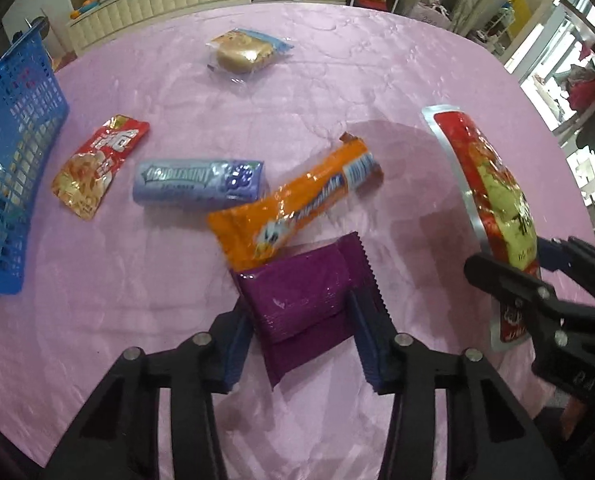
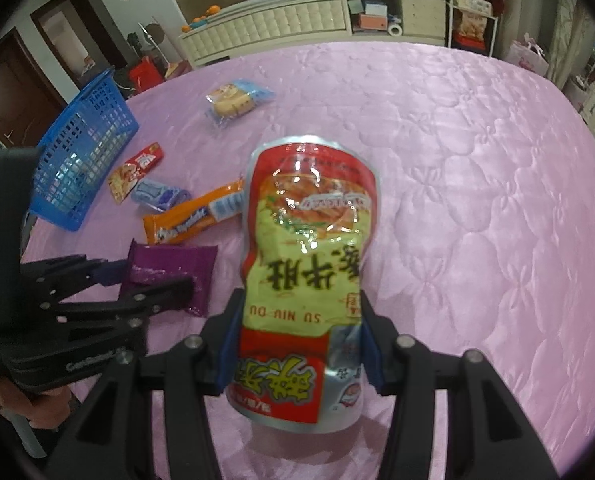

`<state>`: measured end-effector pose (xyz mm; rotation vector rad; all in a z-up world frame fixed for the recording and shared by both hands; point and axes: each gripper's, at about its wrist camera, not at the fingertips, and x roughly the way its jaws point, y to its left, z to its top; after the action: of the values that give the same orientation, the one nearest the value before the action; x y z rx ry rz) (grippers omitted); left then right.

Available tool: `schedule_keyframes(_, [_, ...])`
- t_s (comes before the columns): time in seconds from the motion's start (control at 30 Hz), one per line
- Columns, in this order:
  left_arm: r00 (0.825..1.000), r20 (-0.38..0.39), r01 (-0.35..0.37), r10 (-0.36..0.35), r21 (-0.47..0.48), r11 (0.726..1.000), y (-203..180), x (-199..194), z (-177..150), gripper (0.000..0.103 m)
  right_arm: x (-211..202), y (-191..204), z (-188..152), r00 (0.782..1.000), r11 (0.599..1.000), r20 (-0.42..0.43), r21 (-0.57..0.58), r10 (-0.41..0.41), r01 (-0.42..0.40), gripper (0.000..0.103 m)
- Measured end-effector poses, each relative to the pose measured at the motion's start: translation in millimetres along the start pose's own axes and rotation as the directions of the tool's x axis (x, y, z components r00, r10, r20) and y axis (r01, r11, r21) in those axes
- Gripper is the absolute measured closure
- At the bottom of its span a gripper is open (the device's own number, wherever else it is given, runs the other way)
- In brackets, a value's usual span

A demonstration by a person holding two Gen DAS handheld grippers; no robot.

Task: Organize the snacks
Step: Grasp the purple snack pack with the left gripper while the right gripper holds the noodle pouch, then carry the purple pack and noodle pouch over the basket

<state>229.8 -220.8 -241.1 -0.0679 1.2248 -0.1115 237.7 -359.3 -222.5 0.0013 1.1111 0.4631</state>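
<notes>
Picking up snacks: the left tool (image 1: 299,322) squeezes the purple packet (image 1: 297,300) near the bed's (image 1: 377,80) front edge. The right tool (image 2: 297,332) grips the red pouch (image 2: 305,240). Next, carry both to the blue basket (image 1: 13,160).

Bed (image 2: 457,152) covered with shiny pink quilted spread, stitched flower pattern. On it, at far left edge, blue plastic basket (image 1: 13,168) with lattice walls. Near the basket, small red and yellow snack pouch (image 1: 97,168), and just beside it a pale blue Doublemint pack (image 1: 197,184). Further back, well apart, clear-wrapped cake (image 1: 243,54). In the middle, long orange packet (image 1: 293,200) lying diagonal, its near end overlapping a purple packet (image 1: 301,300) flat on the spread.
</notes>
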Motion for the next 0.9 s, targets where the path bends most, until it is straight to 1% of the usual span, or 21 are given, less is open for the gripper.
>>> schedule_keyframes(0.07, [0.999, 0.006, 0.033, -0.033, -0.017, 0.999, 6, -6, -5, 0.067, -2, 1, 0, 1.0, 1.0, -0.008, 0.013, 0.01, -0.01, 0.047])
schedule_keyframes(0.1, [0.999, 0.012, 0.047, -0.046, -0.024, 0.999, 9, -9, -7, 0.073, -4, 2, -1, 1.0, 1.0, -0.012, 0.021, 0.019, -0.018, 0.047])
schedule_keyframes(0.13, [0.998, 0.022, 0.059, -0.059, -0.026, 0.998, 11, -15, -9, 0.077, -5, 5, -1, 1.0, 1.0, -0.014, 0.02, 0.015, -0.015, 0.047])
schedule_keyframes(0.17, [0.997, 0.032, 0.069, -0.068, -0.025, 0.997, 14, -20, -9, 0.078, -7, 8, -2, 1.0, 1.0, -0.013, 0.014, 0.01, -0.01, 0.047])
schedule_keyframes(0.23, [0.995, 0.057, 0.082, -0.081, -0.015, 0.997, 17, -32, -13, 0.085, -9, 14, -2, 1.0, 1.0, -0.015, 0.011, 0.01, -0.01, 0.047])
schedule_keyframes(0.33, [0.99, 0.085, 0.117, -0.115, -0.018, 0.993, 25, -46, -17, 0.092, -13, 21, -2, 0.999, 0.999, -0.016, 0.03, 0.028, -0.027, 0.047])
schedule_keyframes(0.4, [0.988, 0.1, 0.119, -0.117, -0.018, 0.993, 31, -52, -17, 0.094, -17, 30, -2, 1.0, 1.0, -0.014, 0.021, 0.02, -0.02, 0.047])
schedule_keyframes(0.6, [0.981, 0.142, 0.134, -0.132, 0.002, 0.991, 43, -80, -24, 0.095, -36, 62, 5, 1.0, 0.999, 0.016, -0.036, -0.002, 0.002, 0.047])
schedule_keyframes(0.73, [0.975, 0.177, 0.131, -0.133, 0.021, 0.991, 54, -97, -22, 0.095, -47, 82, 8, 1.0, 0.998, 0.029, -0.069, -0.001, 0.003, 0.047])
schedule_keyframes(0.8, [0.97, 0.201, 0.129, -0.133, 0.03, 0.991, 63, -111, -21, 0.095, -55, 99, 11, 0.999, 0.995, 0.05, -0.098, -0.006, 0.011, 0.047])
schedule_keyframes(0.9, [0.965, 0.23, 0.122, -0.128, 0.043, 0.992, 76, -130, -18, 0.095, -64, 120, 17, 0.997, 0.992, 0.071, -0.123, 0.011, -0.003, 0.047])
